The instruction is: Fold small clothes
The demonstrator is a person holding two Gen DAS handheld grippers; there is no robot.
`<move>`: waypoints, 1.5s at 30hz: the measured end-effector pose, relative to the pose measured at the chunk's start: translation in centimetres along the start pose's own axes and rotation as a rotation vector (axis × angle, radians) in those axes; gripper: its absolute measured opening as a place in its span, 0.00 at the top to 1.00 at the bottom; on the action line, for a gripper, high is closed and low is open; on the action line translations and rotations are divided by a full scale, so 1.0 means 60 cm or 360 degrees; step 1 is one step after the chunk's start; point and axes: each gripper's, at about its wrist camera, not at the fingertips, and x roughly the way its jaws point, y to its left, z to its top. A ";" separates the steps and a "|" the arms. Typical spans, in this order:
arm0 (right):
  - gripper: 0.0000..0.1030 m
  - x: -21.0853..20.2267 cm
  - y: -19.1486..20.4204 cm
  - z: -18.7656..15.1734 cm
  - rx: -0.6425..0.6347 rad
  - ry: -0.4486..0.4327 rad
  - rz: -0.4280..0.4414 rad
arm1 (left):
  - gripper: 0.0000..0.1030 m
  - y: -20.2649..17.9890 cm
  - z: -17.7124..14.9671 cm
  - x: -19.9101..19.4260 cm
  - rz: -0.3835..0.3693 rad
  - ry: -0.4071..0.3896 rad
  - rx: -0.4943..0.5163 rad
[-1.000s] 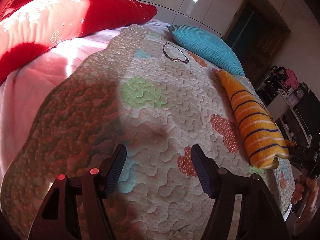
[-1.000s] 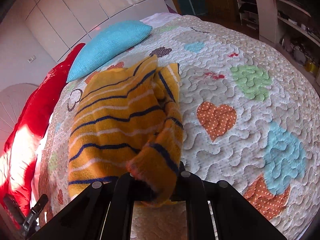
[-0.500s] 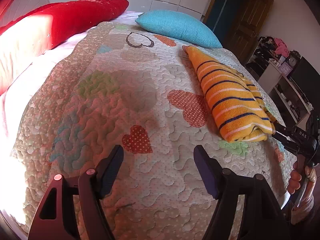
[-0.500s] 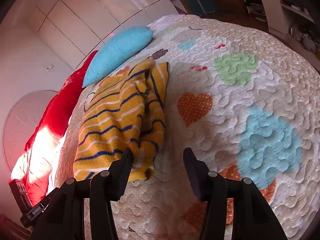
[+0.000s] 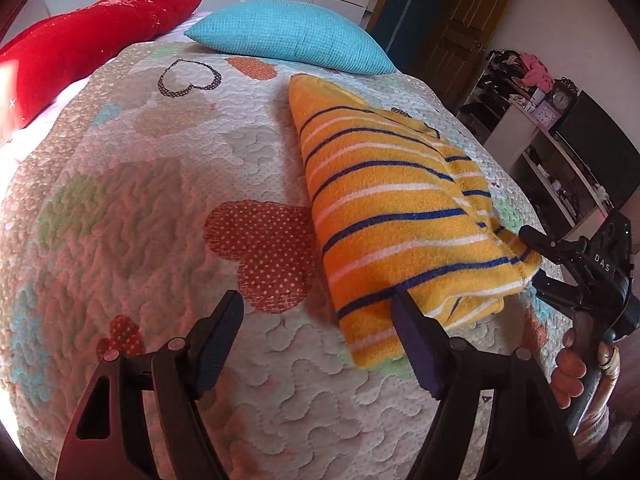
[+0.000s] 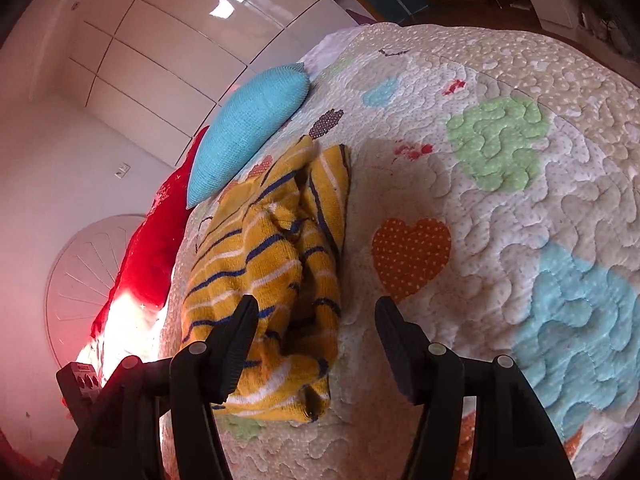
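A yellow garment with blue and white stripes point(image 5: 392, 208) lies folded lengthwise on the heart-patterned quilt point(image 5: 160, 208). My left gripper point(image 5: 318, 312) is open and empty, low over the quilt, its right finger at the garment's near left edge. My right gripper point(image 6: 316, 316) is open and empty at the garment's near end point(image 6: 272, 292), its left finger over the cloth. The right gripper also shows in the left wrist view point(image 5: 560, 256), beside the garment's right end.
A turquoise pillow point(image 5: 292, 38) and a red pillow point(image 5: 80, 52) lie at the head of the bed. Shelves with clutter point(image 5: 560, 140) and a wooden door point(image 5: 448, 16) stand to the right. White wardrobe doors point(image 6: 180, 40) are behind the bed.
My right gripper opened and let go of the garment, then drew back slightly. My left gripper swung right and moved up to the garment's near left edge.
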 end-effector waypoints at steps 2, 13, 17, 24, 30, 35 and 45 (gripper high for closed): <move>0.35 0.018 -0.004 0.005 0.0021 0.0018 0.0019 | 0.26 0.000 0.011 0.010 -0.0033 -0.0001 -0.0028; 0.35 0.037 0.011 -0.037 -0.0248 -0.0083 -0.0131 | 0.17 -0.027 0.020 0.064 0.0185 -0.0046 0.0120; 0.34 0.032 -0.002 -0.036 -0.0204 -0.0090 -0.0069 | 0.12 -0.007 -0.001 0.072 0.0172 -0.0121 0.0062; 0.34 0.029 -0.005 -0.037 -0.0199 -0.0099 -0.0056 | 0.03 0.004 -0.006 0.076 0.0183 -0.0157 0.0010; 0.34 0.032 -0.001 -0.037 -0.0208 -0.0103 -0.0081 | 0.02 0.005 -0.009 0.075 0.0199 -0.0169 0.0007; 0.34 0.033 0.002 -0.037 -0.0216 -0.0104 -0.0102 | 0.02 0.002 -0.012 0.073 0.0216 -0.0173 0.0011; 0.33 0.034 0.001 -0.036 -0.0216 -0.0103 -0.0097 | 0.01 0.007 -0.011 0.074 0.0197 -0.0170 -0.0005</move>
